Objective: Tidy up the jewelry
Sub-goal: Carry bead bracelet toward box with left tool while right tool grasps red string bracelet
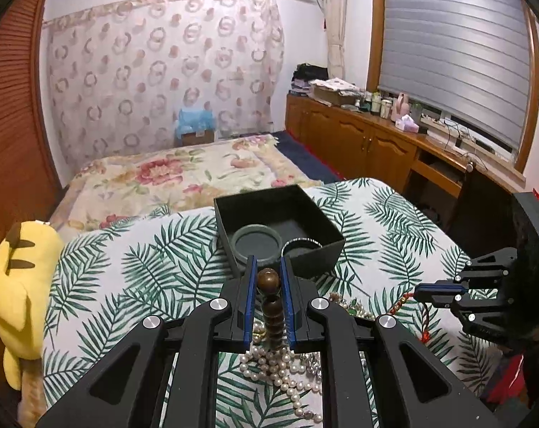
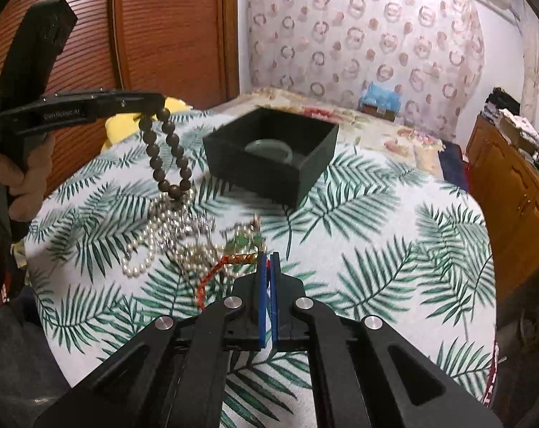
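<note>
A: Where are you at?

B: My left tool is clamped on the brown bead bracelet, dangling above the pearl pile. Right tool is pinched on the red braided cord.

A: Next?

B: Probably carry the beads over the black box on the desk, then let go.

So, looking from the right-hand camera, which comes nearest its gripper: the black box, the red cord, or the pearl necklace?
From the right gripper:
1. Red braided cord, pinched at its fingertips.
2. Pearl necklace, lying to the left on the leaf-print cloth.
3. Black box, farther back, centre.
</note>
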### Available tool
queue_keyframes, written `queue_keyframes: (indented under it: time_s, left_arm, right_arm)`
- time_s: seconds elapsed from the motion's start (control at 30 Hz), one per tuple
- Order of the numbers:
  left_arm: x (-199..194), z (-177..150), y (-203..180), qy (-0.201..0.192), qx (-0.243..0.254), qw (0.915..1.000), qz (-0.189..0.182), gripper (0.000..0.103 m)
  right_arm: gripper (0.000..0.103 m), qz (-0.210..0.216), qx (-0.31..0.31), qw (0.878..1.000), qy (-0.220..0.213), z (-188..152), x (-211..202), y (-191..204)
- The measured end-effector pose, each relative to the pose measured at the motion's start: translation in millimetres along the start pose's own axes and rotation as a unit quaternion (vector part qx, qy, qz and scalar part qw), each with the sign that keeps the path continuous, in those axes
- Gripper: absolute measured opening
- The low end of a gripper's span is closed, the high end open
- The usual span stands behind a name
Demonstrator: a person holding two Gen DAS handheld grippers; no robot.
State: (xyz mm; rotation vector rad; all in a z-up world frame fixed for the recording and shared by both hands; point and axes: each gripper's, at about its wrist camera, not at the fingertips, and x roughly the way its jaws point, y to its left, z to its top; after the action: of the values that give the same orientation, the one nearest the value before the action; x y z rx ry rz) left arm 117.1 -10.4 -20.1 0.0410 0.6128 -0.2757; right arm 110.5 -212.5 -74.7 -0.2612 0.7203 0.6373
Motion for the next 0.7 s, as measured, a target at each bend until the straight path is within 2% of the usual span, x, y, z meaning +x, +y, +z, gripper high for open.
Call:
queue_keyframes:
  time_s: [0.37, 0.7]
  left_arm:
    - [-9.7, 27.3, -0.9, -0.019, 0.015, 0.9997, 0.008, 0.012]
    - [1.2, 57.4, -2.3, -0.029, 0.026, 0.9991, 0.019, 0.012]
  right_arm:
    - [0.002, -0.012, -0.002, 0.999, -0.031, 32.9, -5.0, -9.7]
    - [0.002, -0.024, -0.004, 0.998, -0.053, 63.4, 1.6, -18.1]
